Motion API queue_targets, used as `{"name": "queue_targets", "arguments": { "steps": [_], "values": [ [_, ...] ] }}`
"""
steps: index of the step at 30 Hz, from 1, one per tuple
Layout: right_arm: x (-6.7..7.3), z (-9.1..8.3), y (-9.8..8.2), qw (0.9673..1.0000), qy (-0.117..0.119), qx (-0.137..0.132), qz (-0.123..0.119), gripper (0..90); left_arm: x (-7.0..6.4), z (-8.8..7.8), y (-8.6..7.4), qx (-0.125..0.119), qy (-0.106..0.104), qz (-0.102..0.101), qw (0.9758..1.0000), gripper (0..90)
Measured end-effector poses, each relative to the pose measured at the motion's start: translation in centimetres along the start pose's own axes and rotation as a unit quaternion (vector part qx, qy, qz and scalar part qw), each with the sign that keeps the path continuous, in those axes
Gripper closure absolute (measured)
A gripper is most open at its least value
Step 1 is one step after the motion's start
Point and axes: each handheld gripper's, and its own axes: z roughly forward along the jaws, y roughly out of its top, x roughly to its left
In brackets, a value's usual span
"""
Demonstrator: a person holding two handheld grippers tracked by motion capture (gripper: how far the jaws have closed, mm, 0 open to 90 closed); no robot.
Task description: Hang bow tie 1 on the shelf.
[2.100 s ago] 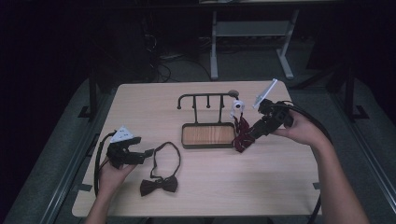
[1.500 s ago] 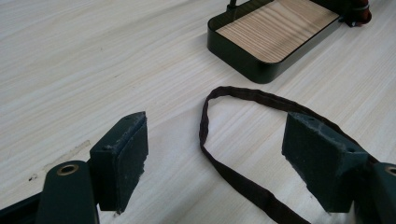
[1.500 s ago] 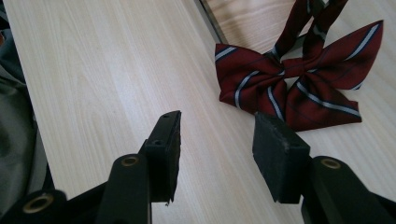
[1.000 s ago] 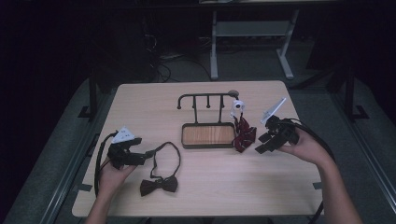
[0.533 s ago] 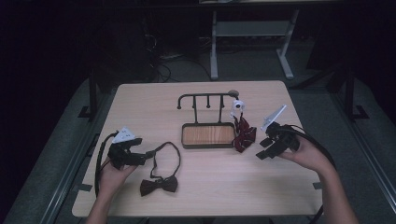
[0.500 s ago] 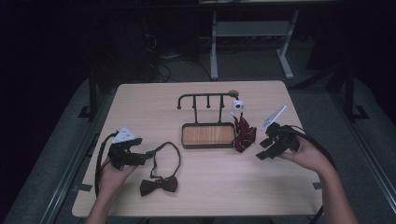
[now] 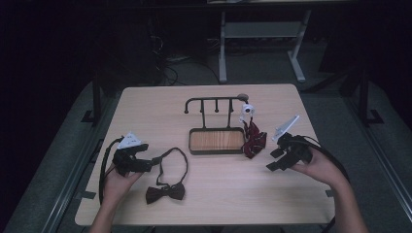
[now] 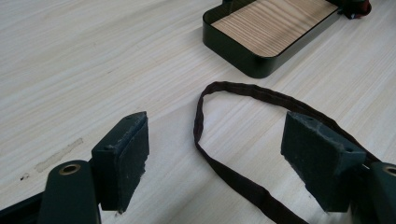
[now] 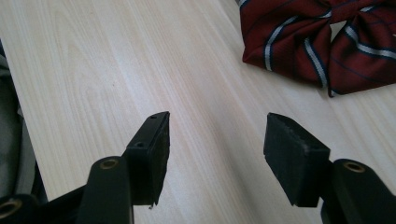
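A red striped bow tie (image 7: 253,141) (image 9: 317,42) lies flat on the table against the right end of the black tray (image 7: 191,141). My right gripper (image 7: 273,160) (image 9: 217,130) hovers just right of it and nearer me. Its jaws have just been opening and stand open with only bare wood between them. A dark brown bow tie (image 7: 165,194) lies near the front left, its strap loop (image 7: 176,158) (image 8: 233,91) running toward the tray. My left gripper (image 7: 149,163) (image 8: 217,135) rests open at the loop, and the strap passes between its jaws untouched.
A black hook rack (image 7: 214,101) rises behind the wood-lined tray (image 8: 243,58), with a small white piece (image 7: 248,109) at its right end. Bare tabletop (image 7: 228,194) spreads between my hands. The table's edges drop to a dark floor on all sides.
My right gripper has drawn back from the rack toward me and sunk closer to the table, leaving the red bow tie lying by the tray. The left gripper has stayed put.
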Motion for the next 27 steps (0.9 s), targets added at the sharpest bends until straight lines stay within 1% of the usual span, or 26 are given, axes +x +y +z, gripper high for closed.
{"name": "queue_targets", "arguments": {
  "steps": [4, 7, 8, 11, 16, 18, 21, 22, 24, 25, 26, 27],
  "values": [
    [0.3, 0.2, -0.3, 1.0000, -0.001, 0.002, 0.002, 39.7, -0.1, 0.1, 0.0, -0.001, 0.000, -0.001, 1.0000, 23.3],
    [0.6, 0.3, -0.6, 1.0000, -0.004, -0.001, 0.003, 39.4, -0.2, 0.1, 0.1, 0.003, -0.001, 0.000, 1.0000, 23.3],
    [0.6, 0.4, -0.7, 1.0000, -0.004, -0.003, 0.003, 39.3, -0.2, 0.1, 0.1, 0.001, 0.000, -0.003, 1.0000, 23.3],
    [1.0, 0.4, -0.9, 1.0000, -0.005, -0.007, 0.002, 39.0, -0.2, 0.1, 0.1, 0.004, -0.001, 0.003, 1.0000, 23.4],
    [1.4, 0.7, -1.3, 0.9999, -0.010, -0.008, 0.006, 38.4, -0.1, 0.1, 0.1, 0.006, -0.002, 0.003, 1.0000, 23.7],
    [1.6, 0.8, -1.4, 0.9999, -0.013, -0.010, 0.003, 38.2, -0.2, 0.1, 0.2, 0.007, -0.002, 0.002, 1.0000, 23.8],
    [2.0, 0.9, -1.6, 0.9998, -0.012, -0.016, 0.005, 38.1, -0.2, 0.2, 0.2, 0.010, -0.002, 0.004, 0.9999, 24.4],
    [2.0, 1.0, -1.6, 0.9998, -0.011, -0.018, 0.002, 38.2, -0.2, 0.3, 0.2, 0.011, -0.002, 0.006, 0.9999, 24.5],
    [2.2, 1.3, -1.8, 0.9998, -0.011, -0.015, 0.001, 38.1, -0.2, 0.3, 0.2, 0.014, -0.002, 0.007, 0.9999, 24.6],
    [2.2, 1.4, -1.9, 0.9998, -0.013, -0.013, 0.000, 38.1, -0.2, 0.3, 0.2, 0.014, -0.004, 0.007, 0.9999, 25.2],
    [2.2, 1.3, -2.0, 0.9998, -0.013, -0.012, 0.004, 38.0, -0.2, 0.3, 0.2, 0.013, -0.005, 0.011, 0.9998, 27.0],
    [2.2, 1.3, -2.1, 0.9998, -0.010, -0.017, 0.006, 38.0, -0.2, 0.3, 0.3, 0.013, -0.005, 0.012, 0.9998, 28.3]
  ]
}}
